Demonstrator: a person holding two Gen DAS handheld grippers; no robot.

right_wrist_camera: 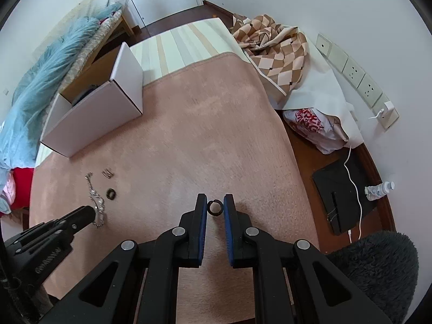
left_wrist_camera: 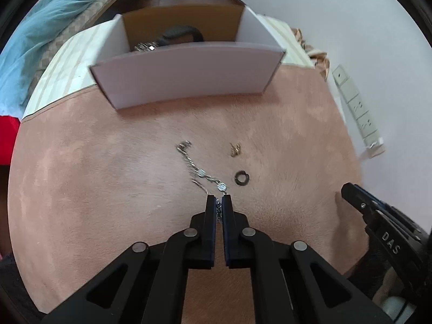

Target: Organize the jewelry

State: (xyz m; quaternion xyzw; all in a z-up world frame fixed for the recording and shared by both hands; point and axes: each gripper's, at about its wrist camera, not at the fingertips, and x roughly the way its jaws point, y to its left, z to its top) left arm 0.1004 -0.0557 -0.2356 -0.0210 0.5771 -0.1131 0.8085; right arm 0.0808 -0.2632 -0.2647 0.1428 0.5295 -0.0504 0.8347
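Note:
A silver chain bracelet lies on the pink blanket, and my left gripper is shut on its near end. The same chain shows in the right wrist view, with the left gripper on it. A dark ring and a small gold piece lie just right of the chain. My right gripper is shut on another dark ring, held between its pads above the blanket. The white open box stands at the far side with a watch inside.
A checked blanket is heaped at the far right by the wall sockets. A printed bag, a black pad with a white cable and a bottle lie on the floor to the right. A blue cloth covers the left.

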